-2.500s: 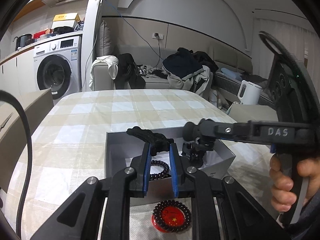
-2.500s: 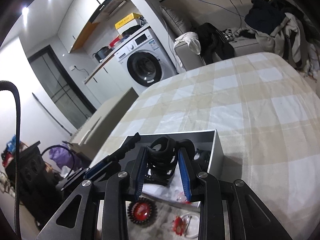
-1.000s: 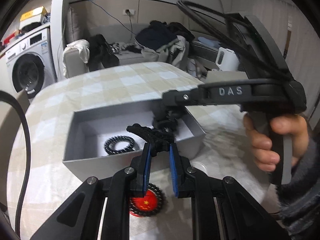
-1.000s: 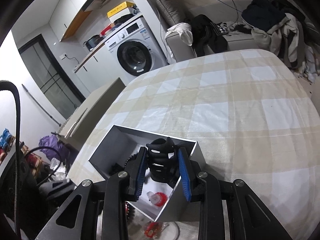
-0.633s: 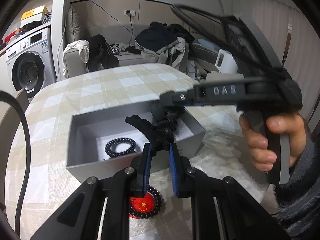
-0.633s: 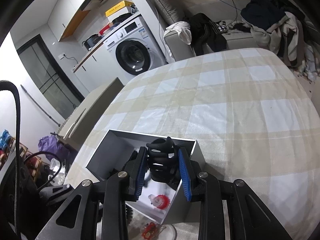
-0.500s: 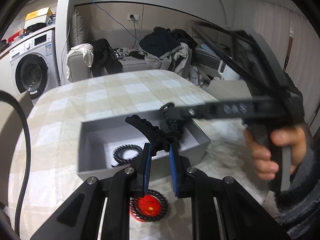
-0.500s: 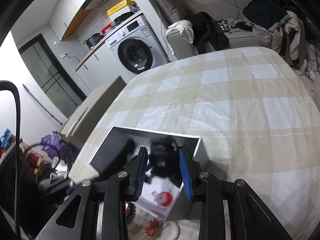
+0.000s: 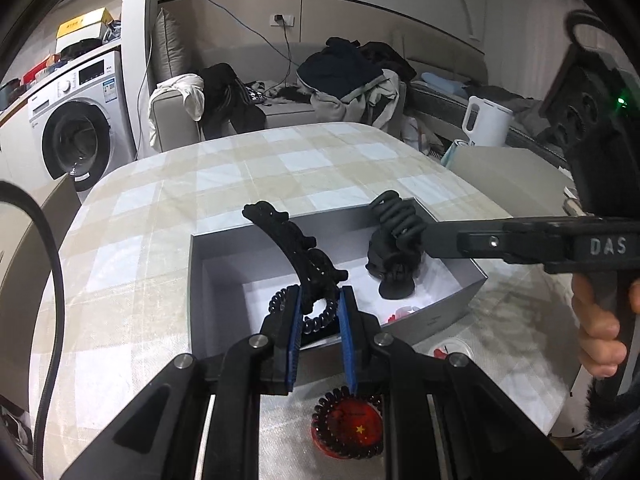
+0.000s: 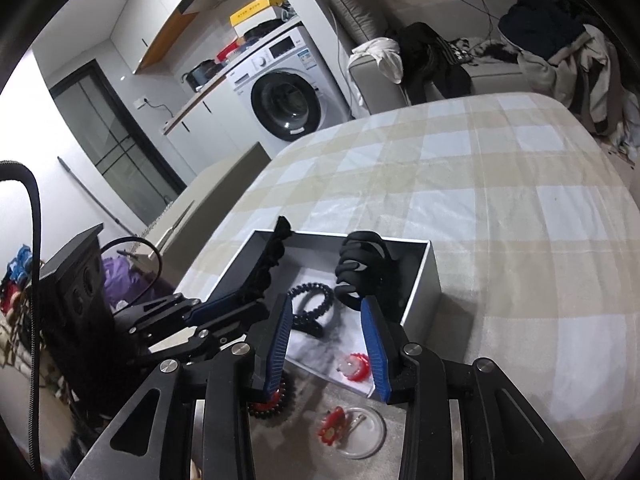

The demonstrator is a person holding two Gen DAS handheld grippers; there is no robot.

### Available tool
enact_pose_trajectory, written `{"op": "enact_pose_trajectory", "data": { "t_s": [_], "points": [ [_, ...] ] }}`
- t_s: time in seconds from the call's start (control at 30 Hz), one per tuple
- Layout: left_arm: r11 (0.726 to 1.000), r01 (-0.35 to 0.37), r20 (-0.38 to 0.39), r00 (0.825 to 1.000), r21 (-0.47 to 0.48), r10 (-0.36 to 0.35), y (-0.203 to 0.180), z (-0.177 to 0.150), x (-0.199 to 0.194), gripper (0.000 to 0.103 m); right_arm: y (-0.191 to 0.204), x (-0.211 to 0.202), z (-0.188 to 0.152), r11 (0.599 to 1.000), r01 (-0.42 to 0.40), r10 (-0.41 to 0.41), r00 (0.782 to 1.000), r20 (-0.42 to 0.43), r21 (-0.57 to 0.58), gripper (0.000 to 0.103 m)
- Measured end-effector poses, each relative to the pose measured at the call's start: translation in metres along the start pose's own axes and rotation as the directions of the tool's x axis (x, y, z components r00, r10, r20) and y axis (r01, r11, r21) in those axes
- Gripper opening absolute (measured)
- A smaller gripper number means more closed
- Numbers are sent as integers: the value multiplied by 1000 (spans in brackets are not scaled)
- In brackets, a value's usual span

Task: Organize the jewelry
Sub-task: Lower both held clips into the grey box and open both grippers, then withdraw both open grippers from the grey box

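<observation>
Right gripper (image 10: 326, 322) has just been opening and its pads stand clear of the black claw clip (image 10: 362, 276), which sits inside the grey box (image 10: 434, 280) by the right wall, so that drop looks done. Left gripper (image 9: 319, 312) is clamped on the curved black hair clip (image 9: 294, 254), held over the box above the coiled black hair tie (image 10: 310, 304) lying on the floor. Left to do: release that clip, then the red badge ringed by a hair tie (image 9: 348, 426) and the small red pieces on the table in front.
</observation>
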State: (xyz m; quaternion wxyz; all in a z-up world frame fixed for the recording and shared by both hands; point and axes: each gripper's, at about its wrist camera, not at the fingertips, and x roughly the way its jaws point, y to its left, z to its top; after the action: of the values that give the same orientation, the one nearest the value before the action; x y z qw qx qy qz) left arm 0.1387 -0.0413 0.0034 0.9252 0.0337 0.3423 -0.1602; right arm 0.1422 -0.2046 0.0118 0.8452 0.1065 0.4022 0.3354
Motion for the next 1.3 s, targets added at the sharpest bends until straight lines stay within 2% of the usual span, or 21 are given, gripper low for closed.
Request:
{"op": "enact_pose_trajectory", "data": {
  "t_s": [0.27, 0.47, 0.6, 0.63, 0.73, 0.87, 0.9, 0.97, 1.03, 1.1, 1.17, 1.3],
  "points": [
    [999, 36, -43, 998, -27, -37, 2, 3, -1, 13, -4, 7, 0, 1000, 21, -22, 1000, -9, -16, 34],
    [998, 59, -72, 996, 4, -58, -12, 2, -5, 13, -9, 10, 8, 1000, 29, -29, 999, -28, -7, 33],
    [999, 46, -59, 997, 19, -45, -14, -1, -7, 13, -5, 9, 6, 999, 37, -38, 999, -35, -18, 34],
    [999, 50, -55, 997, 12, -49, -13, -2, -7, 13, -2, 7, 4, 999, 36, -37, 999, -27, -35, 39],
    [998, 62, -44, 997, -22, -62, -8, -3, -10, 13, 4, -2, 2, 997, 40, -39, 999, 15, -63, 39],
    [996, 82, -17, 996, -39, -83, -6, -6, -18, 16, 5, -10, 4, 999, 13, -11, 999, 46, -42, 42],
    [996, 84, -10, 996, -34, -84, -7, -7, -20, 19, 5, -12, 4, 999, 10, -7, 999, 50, -41, 43],
    [997, 72, 8, 997, -25, -71, -9, -9, -24, 32, 6, -15, 3, 999, -1, 3, 998, 59, -36, 47],
    [997, 68, 24, 997, -29, -67, -10, -13, -29, 37, 8, -20, 0, 999, -9, 11, 997, 78, -36, 52],
    [997, 70, 42, 997, -40, -68, -9, -16, -35, 52, 10, -26, -5, 999, -18, 22, 996, 90, -44, 65],
    [997, 57, 74, 996, -55, -53, -8, -20, -43, 83, 12, -34, -14, 998, -24, 30, 994, 105, -57, 81],
    [994, 37, 136, 990, -99, -23, -5, -30, -58, 97, 13, -45, -31, 997, -21, 29, 993, 113, -71, 96]
  ]
}}
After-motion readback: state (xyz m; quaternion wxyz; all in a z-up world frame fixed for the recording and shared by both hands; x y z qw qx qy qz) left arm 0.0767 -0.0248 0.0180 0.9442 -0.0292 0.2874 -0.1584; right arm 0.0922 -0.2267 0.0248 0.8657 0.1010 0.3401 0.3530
